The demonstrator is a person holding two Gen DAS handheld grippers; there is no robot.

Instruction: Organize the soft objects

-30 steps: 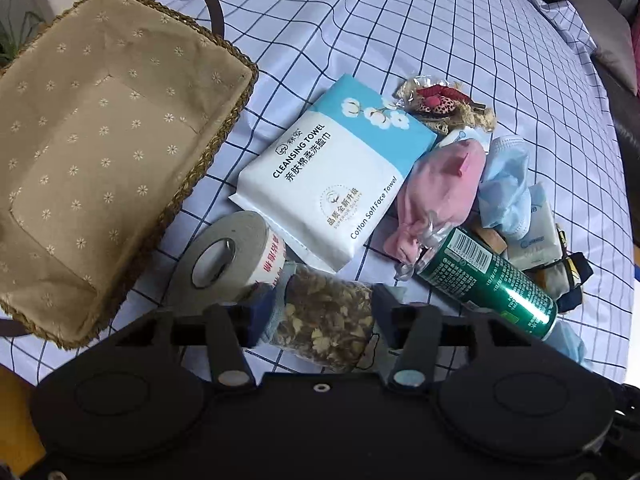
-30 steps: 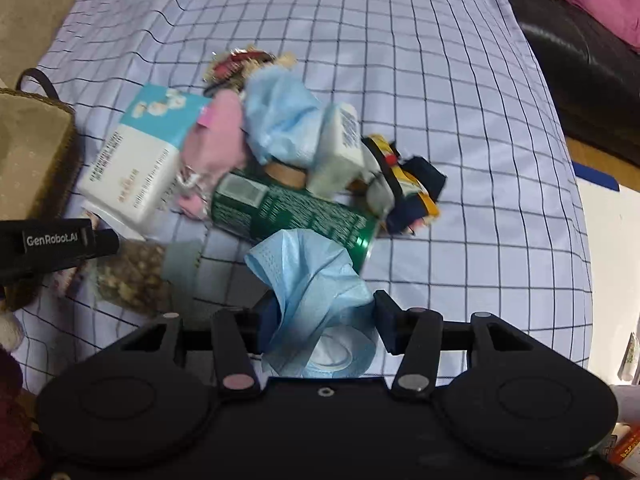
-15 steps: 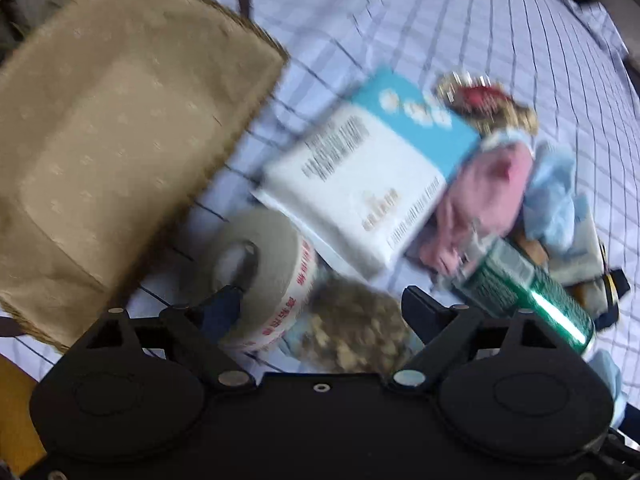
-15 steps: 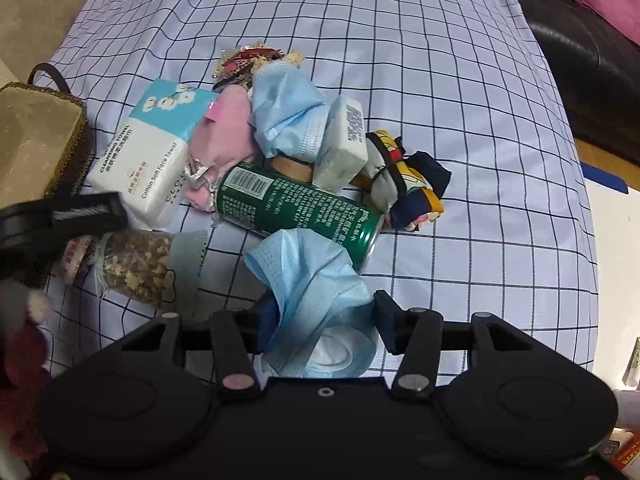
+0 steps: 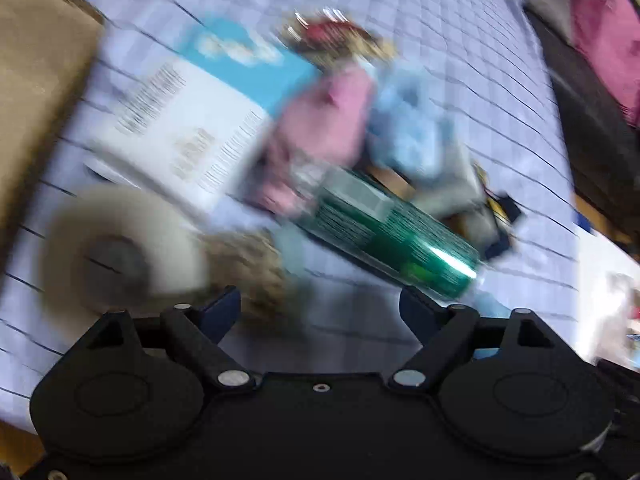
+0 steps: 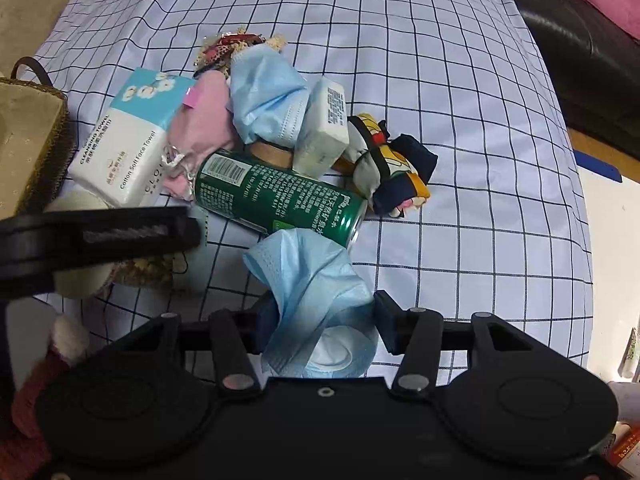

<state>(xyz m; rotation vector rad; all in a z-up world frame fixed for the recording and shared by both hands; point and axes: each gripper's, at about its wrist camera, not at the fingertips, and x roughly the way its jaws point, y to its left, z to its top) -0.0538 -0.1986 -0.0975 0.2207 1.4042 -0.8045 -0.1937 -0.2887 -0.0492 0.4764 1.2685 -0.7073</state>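
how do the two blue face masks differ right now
The near mask is clamped between the right gripper's fingers, apart from the pile; the far mask lies loose, nothing gripping it. The near one hangs free before the green can; the far one is wedged between pink cloth and a white packet. Both are crumpled, pale blue.

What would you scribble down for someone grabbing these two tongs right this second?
Right tongs: shut on a blue face mask, held above the cloth.
Left tongs: open, nothing gripped; jaws have just been opening, then narrowed a little, over the nut bag beside the tape roll.
Soft things wait in the pile: towel pack, pink pouch, second mask, socks.
Basket: only partly visible, contents unclear.
Left: basket the soft items; leave the green can.
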